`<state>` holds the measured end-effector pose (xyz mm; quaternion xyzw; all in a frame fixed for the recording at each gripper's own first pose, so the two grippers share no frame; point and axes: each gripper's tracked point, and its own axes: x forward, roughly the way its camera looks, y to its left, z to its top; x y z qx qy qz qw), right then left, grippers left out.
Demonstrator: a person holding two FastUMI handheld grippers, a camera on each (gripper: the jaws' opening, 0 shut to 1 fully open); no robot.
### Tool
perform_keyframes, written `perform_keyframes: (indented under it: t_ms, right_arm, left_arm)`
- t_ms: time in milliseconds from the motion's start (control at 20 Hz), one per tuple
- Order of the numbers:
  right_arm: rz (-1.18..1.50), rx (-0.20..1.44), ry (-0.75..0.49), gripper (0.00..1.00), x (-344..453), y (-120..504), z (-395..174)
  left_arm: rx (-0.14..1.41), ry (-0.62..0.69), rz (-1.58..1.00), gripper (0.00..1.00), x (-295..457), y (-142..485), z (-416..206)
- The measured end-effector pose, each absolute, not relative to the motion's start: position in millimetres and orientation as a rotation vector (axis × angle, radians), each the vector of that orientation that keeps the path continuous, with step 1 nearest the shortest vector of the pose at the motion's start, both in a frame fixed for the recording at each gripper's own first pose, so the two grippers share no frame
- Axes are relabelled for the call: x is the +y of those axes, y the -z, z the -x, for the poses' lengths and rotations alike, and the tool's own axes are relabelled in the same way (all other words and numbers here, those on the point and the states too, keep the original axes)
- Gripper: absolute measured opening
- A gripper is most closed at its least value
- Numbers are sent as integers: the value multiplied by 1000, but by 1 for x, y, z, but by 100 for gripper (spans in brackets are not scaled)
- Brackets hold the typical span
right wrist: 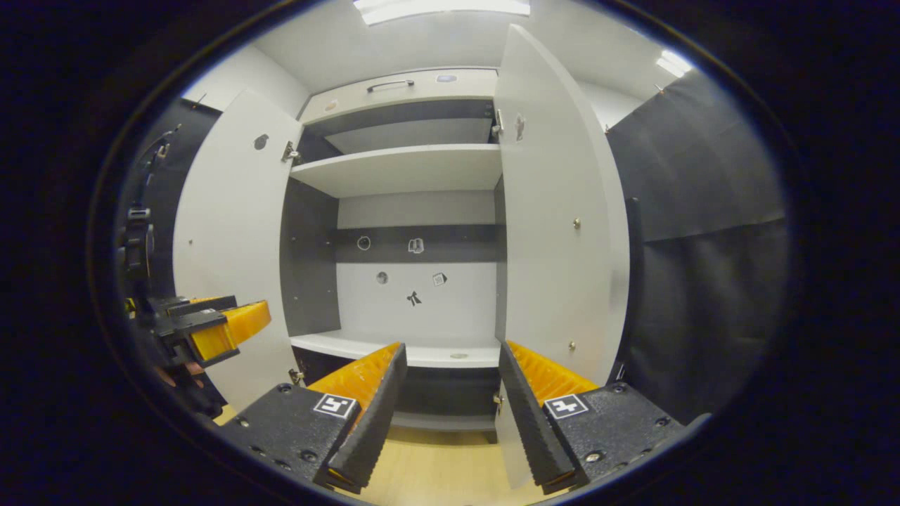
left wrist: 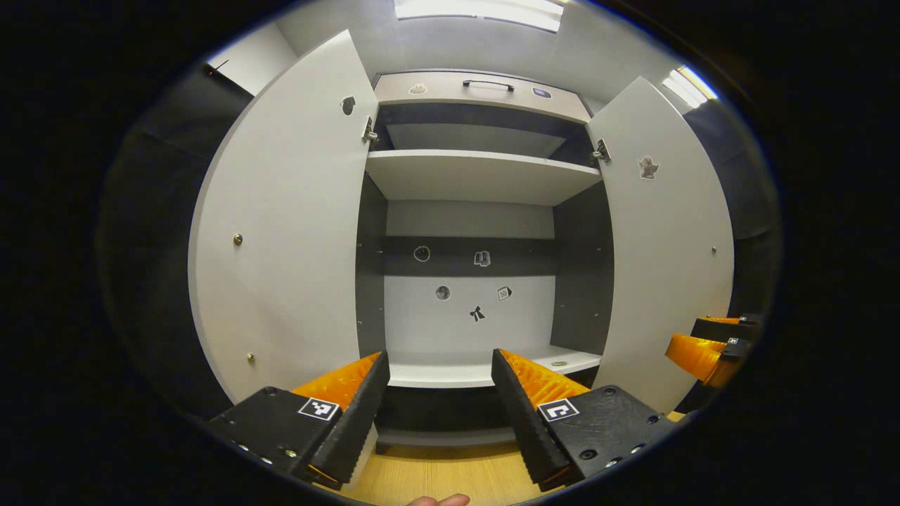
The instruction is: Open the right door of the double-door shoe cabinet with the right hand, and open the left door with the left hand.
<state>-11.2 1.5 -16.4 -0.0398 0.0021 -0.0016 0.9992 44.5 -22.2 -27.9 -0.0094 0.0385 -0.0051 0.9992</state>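
Both doors of the shoe cabinet [left wrist: 478,176] stand swung wide, left door [left wrist: 288,232] and right door [left wrist: 664,246] flanking bare shelves. The left tool [left wrist: 439,404] and right tool [right wrist: 450,397] hang near, fingers apart, gripping nothing, the opening apparently done.

The shoe cabinet [left wrist: 471,176] stands with both doors swung wide; the left door [left wrist: 288,232] and right door [left wrist: 664,253] are pale grey slabs, each hinged at its side wall. Inside, a light shelf [left wrist: 481,176] spans dark side walls, small stickers on the back panel
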Motion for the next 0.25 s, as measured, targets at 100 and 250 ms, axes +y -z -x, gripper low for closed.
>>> perform_keyframes:
  t_ms: [100, 250]
  right_arm:
    - [78, 7, 3, 83, 2, 17, 11]
    - [76, 2, 5, 83, 3, 15, 10]
  left_arm:
    - [77, 5, 15, 89, -21, 27, -44]
    - [75, -4, 4, 89, -18, 25, -42]
